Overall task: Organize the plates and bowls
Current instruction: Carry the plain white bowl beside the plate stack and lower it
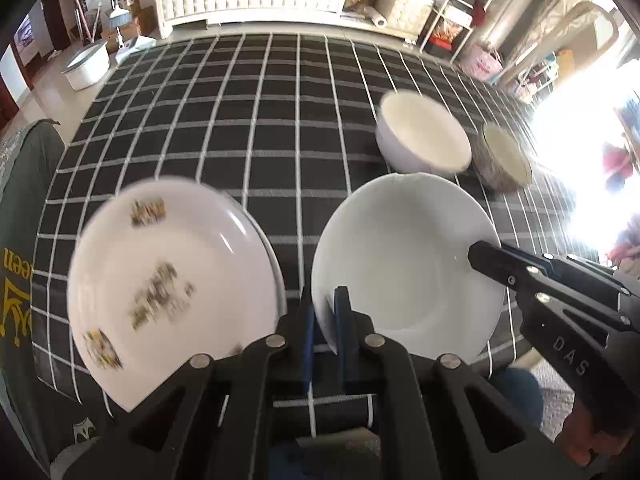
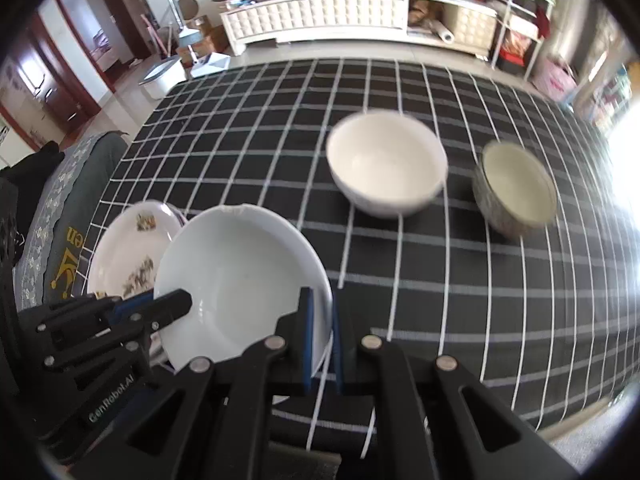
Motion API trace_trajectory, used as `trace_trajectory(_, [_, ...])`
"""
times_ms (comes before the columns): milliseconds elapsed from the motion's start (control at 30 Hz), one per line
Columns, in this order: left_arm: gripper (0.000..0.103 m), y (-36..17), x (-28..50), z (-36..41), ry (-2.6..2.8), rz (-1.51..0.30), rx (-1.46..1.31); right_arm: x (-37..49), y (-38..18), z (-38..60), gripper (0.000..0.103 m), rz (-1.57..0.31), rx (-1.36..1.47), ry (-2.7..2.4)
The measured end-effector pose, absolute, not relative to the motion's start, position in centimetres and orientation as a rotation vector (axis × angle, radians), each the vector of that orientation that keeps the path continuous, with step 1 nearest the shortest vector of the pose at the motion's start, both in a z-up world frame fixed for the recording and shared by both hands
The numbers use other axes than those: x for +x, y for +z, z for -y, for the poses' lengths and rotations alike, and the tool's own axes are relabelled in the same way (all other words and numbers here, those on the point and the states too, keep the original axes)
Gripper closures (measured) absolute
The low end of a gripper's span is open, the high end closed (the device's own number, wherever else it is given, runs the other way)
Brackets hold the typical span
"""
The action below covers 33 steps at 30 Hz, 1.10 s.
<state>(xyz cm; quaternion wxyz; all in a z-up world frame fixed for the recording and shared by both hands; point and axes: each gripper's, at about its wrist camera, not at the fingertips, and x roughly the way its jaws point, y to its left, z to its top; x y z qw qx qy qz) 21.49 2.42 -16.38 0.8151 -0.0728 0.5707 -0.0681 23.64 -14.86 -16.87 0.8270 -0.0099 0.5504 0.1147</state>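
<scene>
A plain white deep plate is held off the checked tablecloth by both grippers. My left gripper is shut on its near-left rim. My right gripper is shut on its right rim; it shows in the left wrist view. The plate also shows in the right wrist view. A patterned white plate lies on another plate to the left, also in the right wrist view. A white bowl and a patterned bowl stand beyond.
The black-and-white checked tablecloth covers the table. A green-draped chair is at the left edge. A white cabinet and shelves stand across the floor behind. A white tub sits on the floor.
</scene>
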Motion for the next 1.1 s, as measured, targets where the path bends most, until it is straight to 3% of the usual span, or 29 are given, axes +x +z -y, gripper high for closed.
trace_trajectory(500, [0.096, -20.7, 20.7, 0.0, -0.140, -1.275, -0.114, 21.9, -21.5, 16.9, 0.092, -1.250, 0.038, 0.218])
trace_trajectory(800, [0.096, -20.7, 21.3, 0.1, -0.139, -1.244, -0.104, 22.4, -21.8, 16.5, 0.091, -1.237, -0.019, 0.226])
trace_trajectory(867, [0.093, -20.6, 21.3, -0.1, -0.142, -1.245, -0.102, 22.3, -21.6, 16.7, 0.091, -1.234, -0.027, 0.221])
trace_trajectory(967, [0.078, -20.1, 21.1, -0.7, -0.110, -1.231, -0.091, 22.2, -21.4, 17.5, 0.086, -1.237, 0.005, 0.214])
trace_trajectory(1000, [0.069, -19.9, 21.0, -0.9, -0.105, -1.222, -0.090, 22.1, -21.2, 17.9, 0.080, -1.234, 0.006, 0.206])
trace_trajectory(1100, [0.063, -18.8, 20.7, -1.5, -0.123, -1.194, -0.115, 21.9, -20.6, 18.2, 0.067, -1.214, -0.007, 0.181])
